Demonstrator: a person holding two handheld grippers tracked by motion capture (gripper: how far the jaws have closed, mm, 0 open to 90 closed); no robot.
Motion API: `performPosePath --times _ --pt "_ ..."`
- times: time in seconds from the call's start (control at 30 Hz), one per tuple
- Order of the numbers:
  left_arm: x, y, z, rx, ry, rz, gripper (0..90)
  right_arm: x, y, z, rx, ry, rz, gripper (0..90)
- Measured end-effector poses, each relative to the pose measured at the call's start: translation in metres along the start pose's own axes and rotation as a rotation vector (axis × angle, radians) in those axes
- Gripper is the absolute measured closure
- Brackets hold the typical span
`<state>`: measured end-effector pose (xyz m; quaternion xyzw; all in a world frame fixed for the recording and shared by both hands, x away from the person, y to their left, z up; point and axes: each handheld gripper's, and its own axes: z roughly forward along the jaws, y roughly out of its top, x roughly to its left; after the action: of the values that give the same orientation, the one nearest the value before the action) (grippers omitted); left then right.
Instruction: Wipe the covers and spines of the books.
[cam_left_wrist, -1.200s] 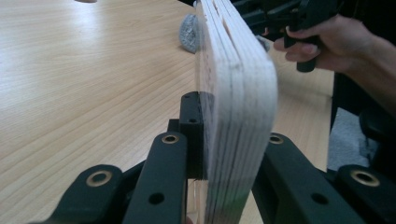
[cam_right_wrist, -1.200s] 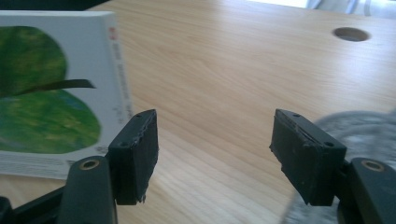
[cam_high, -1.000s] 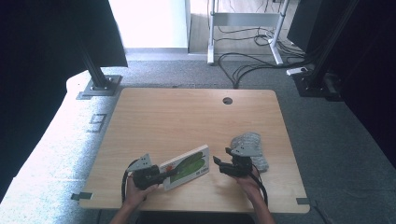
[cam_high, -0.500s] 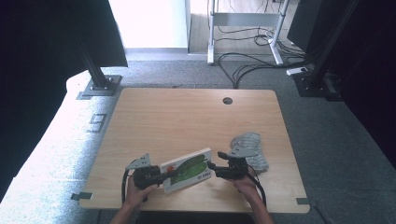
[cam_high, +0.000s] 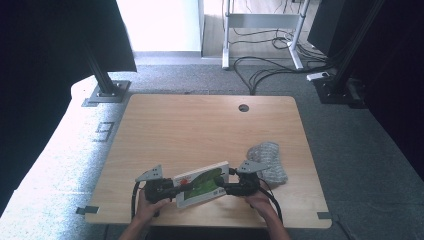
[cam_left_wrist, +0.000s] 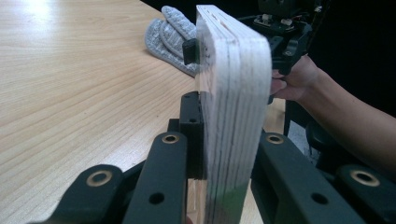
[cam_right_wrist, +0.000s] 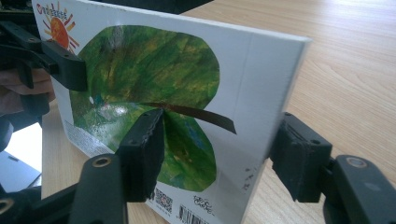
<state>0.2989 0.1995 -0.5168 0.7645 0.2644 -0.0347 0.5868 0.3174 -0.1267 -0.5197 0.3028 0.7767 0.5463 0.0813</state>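
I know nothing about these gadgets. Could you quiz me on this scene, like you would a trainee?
1. What does the left gripper hold?
2. True or false: the grey cloth lies on top of the book.
3. The book's cover shows: A a car, B a green leaf, C a cat?

Key: 1 the book, clamped at one end. 2 false, it lies on the table beside it. 3 B.

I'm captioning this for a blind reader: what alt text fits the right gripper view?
A board book with a green leaf on its white cover stands between the right gripper's black jaws, which have just been closing. The left gripper clamps its far edge above a wooden table.
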Motion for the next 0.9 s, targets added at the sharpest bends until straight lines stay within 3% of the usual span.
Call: performPosePath --times 0.17,0.37,0.57,0.73,0.9 --pt "0.0024 -0.0001 0.0001 0.002 0.019 -0.007 77.9 -0.0022 0.0003 -0.0023 -0.003 0.002 0.020 45.1" --pt "0.0043 -0.0008 0.0034 0.042 0.111 -0.003 70.4 -0.0026 0.0004 -0.0038 0.001 -0.005 0.026 52.0" --pt "0.0058 -0.0003 0.0045 0.050 0.148 -0.012 63.7 -0.0030 0.0012 -0.0057 0.009 -0.006 0.027 55.7" --pt "0.0066 -0.0002 0.0049 0.059 0.209 -0.004 57.4 -0.0043 0.0008 -0.0076 0.020 -0.006 0.034 58.2" --pt "0.0088 -0.0017 0.0065 0.074 0.223 -0.017 55.4 -0.0064 -0.0003 -0.0085 0.023 -0.013 0.059 59.3"
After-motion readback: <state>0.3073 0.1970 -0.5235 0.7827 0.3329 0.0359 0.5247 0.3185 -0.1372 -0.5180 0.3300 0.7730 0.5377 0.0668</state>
